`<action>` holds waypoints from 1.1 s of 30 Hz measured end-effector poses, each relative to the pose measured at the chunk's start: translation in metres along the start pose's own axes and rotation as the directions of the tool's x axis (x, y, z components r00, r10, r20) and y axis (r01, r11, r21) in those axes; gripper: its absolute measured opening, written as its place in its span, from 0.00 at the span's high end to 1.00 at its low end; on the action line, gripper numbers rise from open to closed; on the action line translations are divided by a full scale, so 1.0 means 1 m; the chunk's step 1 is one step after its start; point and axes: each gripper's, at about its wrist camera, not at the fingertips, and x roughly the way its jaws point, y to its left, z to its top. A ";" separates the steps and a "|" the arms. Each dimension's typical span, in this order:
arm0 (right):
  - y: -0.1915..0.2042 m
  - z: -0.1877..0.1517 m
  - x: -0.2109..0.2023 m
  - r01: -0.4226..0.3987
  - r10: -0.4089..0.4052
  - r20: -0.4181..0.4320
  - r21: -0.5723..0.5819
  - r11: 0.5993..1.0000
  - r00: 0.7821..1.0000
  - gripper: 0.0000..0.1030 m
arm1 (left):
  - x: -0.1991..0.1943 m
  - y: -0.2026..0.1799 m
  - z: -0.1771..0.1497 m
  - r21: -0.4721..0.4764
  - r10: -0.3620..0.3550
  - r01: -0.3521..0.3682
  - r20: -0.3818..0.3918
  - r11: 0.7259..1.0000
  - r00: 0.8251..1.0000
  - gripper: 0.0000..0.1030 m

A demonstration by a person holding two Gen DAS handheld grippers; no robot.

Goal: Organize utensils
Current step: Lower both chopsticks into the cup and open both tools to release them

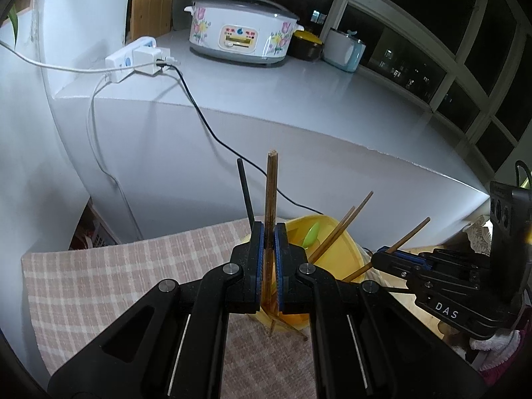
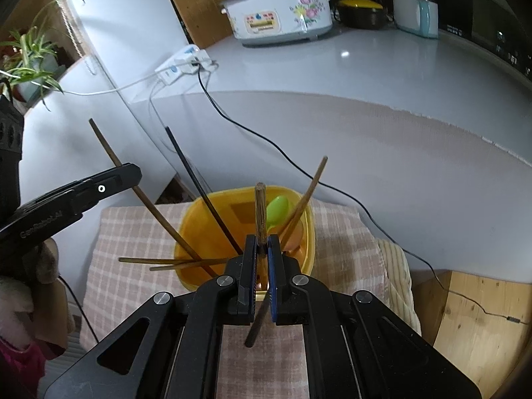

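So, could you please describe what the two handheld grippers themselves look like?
Both the left gripper and right gripper are matte black scissor-style linkages with silver pivot bolts and blue-lined fingers. White lettering marks their sides, "DAS" on the right one. A fluffy white cuff over a pink sleeve shows behind.

A tub point(image 2: 311, 232) sits mid-frame on a cloth point(image 2: 133, 232), chopsticks point(image 2: 212, 212) and a spoon point(image 2: 277, 211) in it. Upper frame, a cooker point(image 2: 282, 13) stands on the counter point(image 2: 365, 73).

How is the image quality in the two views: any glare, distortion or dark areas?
Left wrist view: strong fisheye bending of the counter edge and window frames, black night outside, bright patch at the right edge. Right wrist view: small glare spot on the counter, curved counter front, sharp focus on the yellow tub.
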 end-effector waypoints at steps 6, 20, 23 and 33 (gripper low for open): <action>0.000 -0.001 0.008 0.011 -0.011 -0.019 0.003 1.000 1.000 0.96 | 0.008 0.005 -0.005 -0.010 0.001 -0.001 -0.025 1.000 1.000 0.96; 0.002 -0.001 0.013 0.033 -0.033 -0.031 0.002 0.999 0.999 0.95 | 0.005 0.006 -0.009 0.002 0.007 -0.007 -0.047 1.000 0.999 0.77; 0.001 -0.003 0.013 0.038 -0.038 -0.033 0.003 0.999 0.999 0.90 | 0.001 0.007 -0.011 0.002 0.010 -0.010 -0.046 1.000 0.999 0.77; 0.000 -0.012 0.004 0.044 -0.043 -0.030 0.021 0.999 0.999 0.75 | -0.021 0.015 -0.023 -0.013 0.027 -0.028 -0.034 1.000 0.999 0.69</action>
